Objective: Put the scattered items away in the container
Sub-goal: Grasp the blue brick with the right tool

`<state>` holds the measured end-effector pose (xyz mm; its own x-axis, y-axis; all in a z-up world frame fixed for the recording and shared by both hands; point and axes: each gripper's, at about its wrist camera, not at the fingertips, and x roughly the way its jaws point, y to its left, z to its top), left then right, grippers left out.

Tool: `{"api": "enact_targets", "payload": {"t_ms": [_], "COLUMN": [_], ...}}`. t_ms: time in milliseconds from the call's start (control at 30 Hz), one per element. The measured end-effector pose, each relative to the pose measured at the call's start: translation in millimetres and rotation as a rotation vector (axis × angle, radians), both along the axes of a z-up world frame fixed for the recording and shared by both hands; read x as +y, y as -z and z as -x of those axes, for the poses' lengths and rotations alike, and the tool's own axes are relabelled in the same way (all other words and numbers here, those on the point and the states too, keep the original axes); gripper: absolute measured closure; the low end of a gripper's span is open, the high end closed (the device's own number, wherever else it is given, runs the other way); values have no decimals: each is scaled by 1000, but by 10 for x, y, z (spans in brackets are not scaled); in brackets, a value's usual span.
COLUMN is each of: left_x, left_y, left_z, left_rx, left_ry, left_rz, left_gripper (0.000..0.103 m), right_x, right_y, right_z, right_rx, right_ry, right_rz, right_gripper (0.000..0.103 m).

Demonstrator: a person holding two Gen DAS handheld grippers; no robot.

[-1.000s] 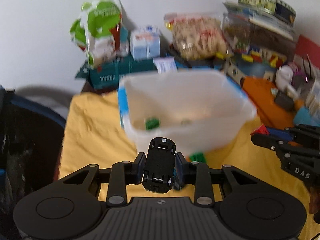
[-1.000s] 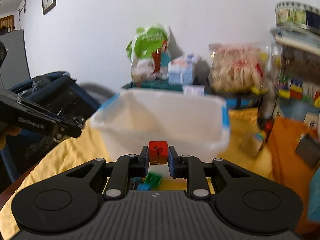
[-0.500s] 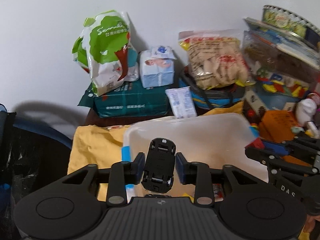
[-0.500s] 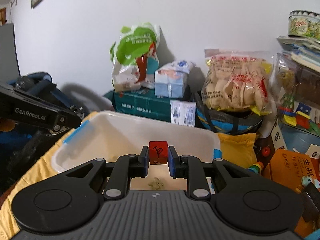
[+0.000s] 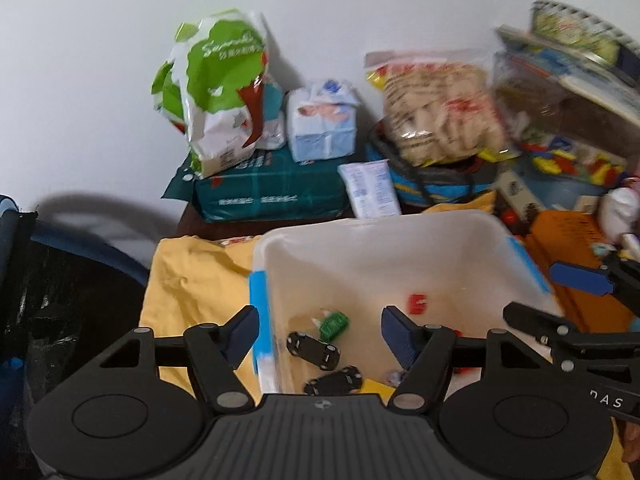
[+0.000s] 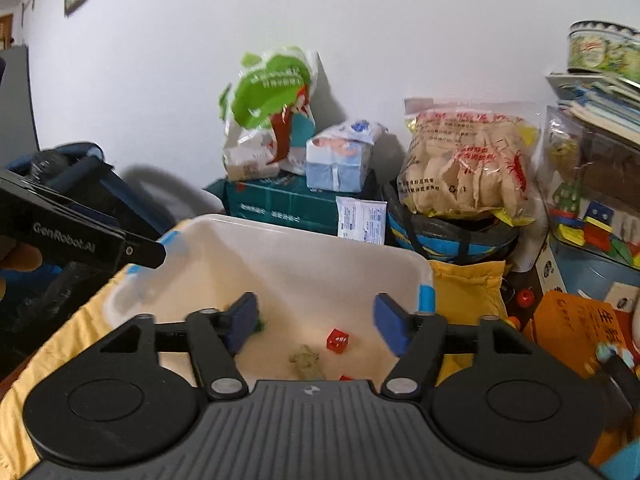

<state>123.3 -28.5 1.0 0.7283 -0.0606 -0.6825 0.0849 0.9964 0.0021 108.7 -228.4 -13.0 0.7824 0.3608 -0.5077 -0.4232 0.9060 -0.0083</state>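
Inside the white plastic bin point(image 5: 460, 240), two black toy cars point(image 5: 314, 350) lay beside a green block point(image 5: 334, 322), with a red die point(image 6: 337, 341) and what looked like a tan figurine point(image 6: 306, 360) further across. All seemed light, rigid and small, best pinched across their flat sides. Both the left tongs point(image 5: 318, 330) and the right tongs point(image 6: 316, 318) hung over the bin spread wide, holding nothing. Beneath the bin lay a yellow cloth point(image 5: 192, 276).

Bin point(image 5: 400, 228): translucent white plastic, smooth, semi-matt. Cloth point(image 5: 192, 272) under bin: yellow fabric, matt, wrinkled. Cars point(image 5: 314, 350) in bin: glossy black plastic. Bags point(image 6: 464, 160) behind bin: shiny crinkled plastic film. Gripper point(image 6: 316, 322) pads point(image 6: 390, 322): blue, ribbed, matt.
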Motion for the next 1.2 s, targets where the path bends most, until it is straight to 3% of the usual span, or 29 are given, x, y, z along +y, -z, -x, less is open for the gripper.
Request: {"api": "enact_targets", "payload": {"t_ms": [33,67,233,367,500,700,900,1200], "left_x": [-4,-8,-109,-247,-301,-392,-423,-500], "left_y": [13,47,538,1008,1287,1469,1591,1614], "left_z": [127,249,671,701,595,442,350,330], "left_rx": [-8,-9,56,105,148,162,191,185], "left_ry": [19,40,118,155,169,200,232,276], "left_rz": [-6,-4,-24,-76,-75,-114,-129,-114], "left_gripper": [32,32,32,33,34,36,67,65], "right_x": [-39,-84,-218,-222,-212,-204,-212,-124], "right_y": [6,29,401,715,854,961,1009,1036], "right_z": [125,258,692,780,839,920,970,893], "right_rx": [-14,-26,39,148,194,230,245,245], "right_ry": [-1,2,0,20,35,33,48,42], "right_rz": [-11,-19,8,19,6,0,-12,-3], "right_gripper": [14,13,13,15,15,15,15,15]}}
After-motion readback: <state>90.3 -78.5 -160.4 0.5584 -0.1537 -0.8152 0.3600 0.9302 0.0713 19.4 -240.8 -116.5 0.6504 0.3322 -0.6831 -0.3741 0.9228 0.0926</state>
